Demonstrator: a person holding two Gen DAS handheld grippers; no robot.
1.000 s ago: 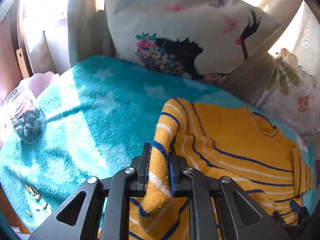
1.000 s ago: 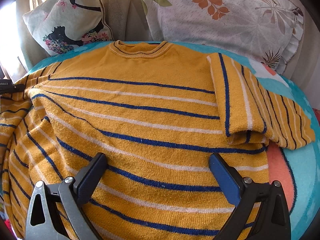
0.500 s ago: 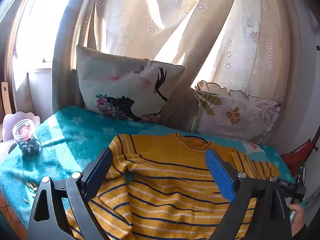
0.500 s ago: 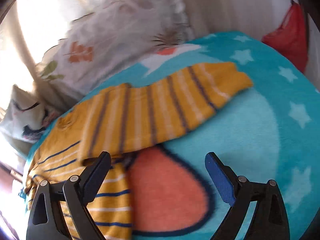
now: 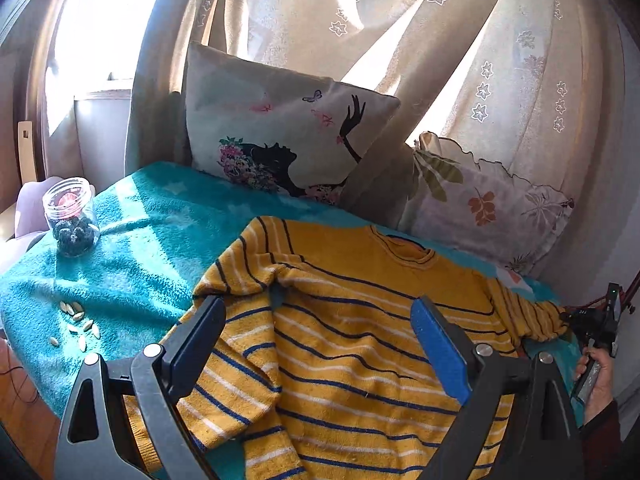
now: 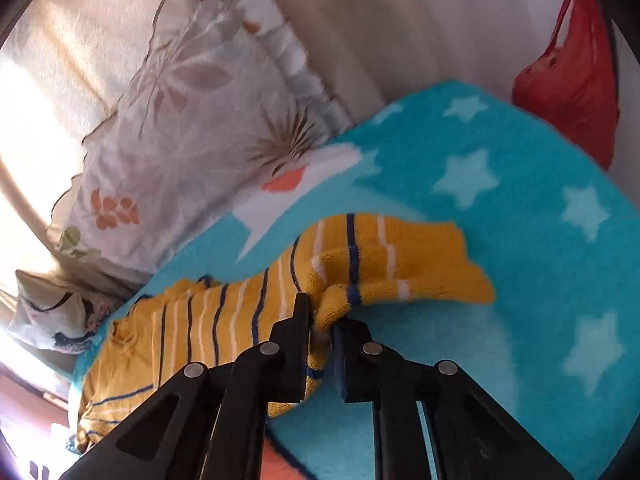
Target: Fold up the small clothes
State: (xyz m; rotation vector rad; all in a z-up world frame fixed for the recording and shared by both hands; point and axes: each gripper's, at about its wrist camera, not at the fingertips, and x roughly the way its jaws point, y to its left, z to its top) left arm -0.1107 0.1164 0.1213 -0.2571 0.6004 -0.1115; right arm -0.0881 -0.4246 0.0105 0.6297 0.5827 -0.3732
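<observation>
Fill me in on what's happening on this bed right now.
A person is folding a yellow striped sweater spread on a teal star blanket, holding tongs in each hand. The right tongs have just been closing and now pinch the sweater's sleeve near its cuff. The left tongs hang open above the sweater's body, gripping nothing. The other sleeve already lies folded in over the body.

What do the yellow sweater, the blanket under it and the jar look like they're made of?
Sweater: knitted yarn, probably wool or acrylic; ribbed stitches and a fuzzy matte surface show. Blanket: plush fleece or terry, going by its soft raised pile. Jar: clear and glossy, glass or hard plastic; its dark contents show through.
</observation>
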